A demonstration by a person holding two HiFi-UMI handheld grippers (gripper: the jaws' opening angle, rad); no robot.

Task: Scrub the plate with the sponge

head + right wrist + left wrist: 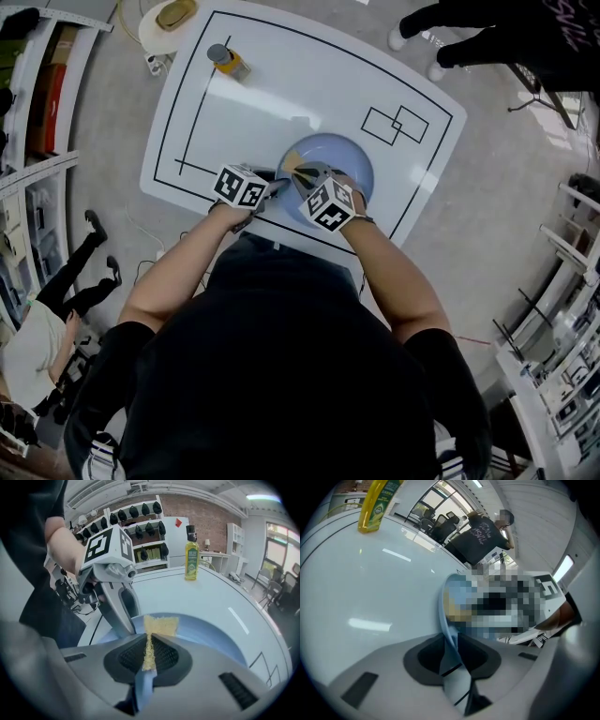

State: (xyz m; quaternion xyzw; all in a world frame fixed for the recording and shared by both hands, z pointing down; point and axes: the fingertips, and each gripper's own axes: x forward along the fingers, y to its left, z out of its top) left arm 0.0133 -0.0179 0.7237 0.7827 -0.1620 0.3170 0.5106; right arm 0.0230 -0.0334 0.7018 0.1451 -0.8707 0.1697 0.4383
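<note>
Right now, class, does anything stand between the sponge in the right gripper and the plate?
Nothing visible does: the sponge, held by the right gripper, is over the bare plate; the left gripper only clamps its rim.

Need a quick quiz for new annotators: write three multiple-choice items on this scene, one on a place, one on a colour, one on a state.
1. Where does the soap bottle stand?
A. on the floor
B. near the far left corner of the table
C. on a shelf

2. What colour is the plate?
A. red
B. black
C. light blue

3. What are the right tongs doing?
A. shut on the yellow sponge
B. open and empty
C. shut on a fork

Key: 1 B, the head view shows it far up the table on the left. 2 C, the head view and the right gripper view both show pale blue. 3 A, the right gripper view shows the sponge pinched between the pads, over the plate.
</note>
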